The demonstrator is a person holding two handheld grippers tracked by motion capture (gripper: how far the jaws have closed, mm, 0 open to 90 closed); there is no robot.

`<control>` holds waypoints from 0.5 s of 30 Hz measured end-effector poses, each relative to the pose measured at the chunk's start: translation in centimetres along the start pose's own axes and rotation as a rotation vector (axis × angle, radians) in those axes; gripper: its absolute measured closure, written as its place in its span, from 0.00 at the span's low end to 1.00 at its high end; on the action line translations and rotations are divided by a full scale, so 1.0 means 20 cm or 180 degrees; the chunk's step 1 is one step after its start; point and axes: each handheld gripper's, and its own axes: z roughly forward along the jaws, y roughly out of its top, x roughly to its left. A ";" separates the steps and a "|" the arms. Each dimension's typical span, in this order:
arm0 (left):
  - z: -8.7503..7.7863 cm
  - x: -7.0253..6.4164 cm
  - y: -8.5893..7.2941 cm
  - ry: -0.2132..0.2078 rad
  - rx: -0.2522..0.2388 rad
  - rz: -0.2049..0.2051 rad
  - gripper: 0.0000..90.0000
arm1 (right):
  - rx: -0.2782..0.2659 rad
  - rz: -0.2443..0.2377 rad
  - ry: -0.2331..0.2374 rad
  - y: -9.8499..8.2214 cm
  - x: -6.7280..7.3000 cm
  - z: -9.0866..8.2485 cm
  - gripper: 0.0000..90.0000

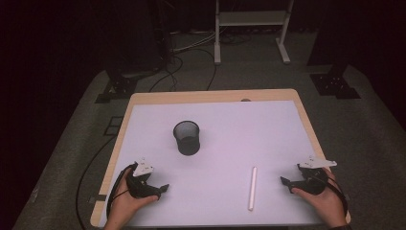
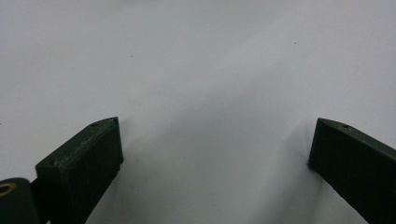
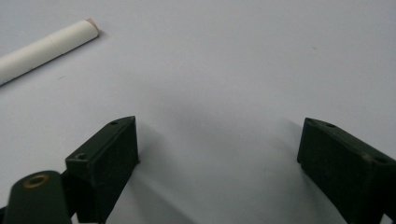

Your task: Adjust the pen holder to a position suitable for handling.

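Both grippers rest low on the white table cover (image 1: 268,124), near its front edge. The right gripper (image 1: 286,183) has its jaws spread wide with nothing between them, just bare surface; the left gripper (image 1: 163,188) is the same, wide apart and empty. The white stick (image 1: 252,188) lies flat, pointing roughly twelve to six, just beside the right gripper at about its nine o'clock, not touching it. In the right gripper view, one end of the stick (image 3: 44,47) sits off at about eleven o'clock from the jaws. The black mesh cup (image 1: 186,137) stands upright at about one o'clock from the left gripper, well apart.
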 end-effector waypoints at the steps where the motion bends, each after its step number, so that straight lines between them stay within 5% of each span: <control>1: 0.00 0.00 0.00 -0.0001 0.0001 0.0000 0.02 | -0.0001 0.0000 0.0000 0.00 0.00 0.00 0.12; 15: -0.02 0.01 0.00 0.0048 -0.0031 -0.0048 0.10 | -0.0004 0.0000 0.0000 0.00 0.00 0.00 0.12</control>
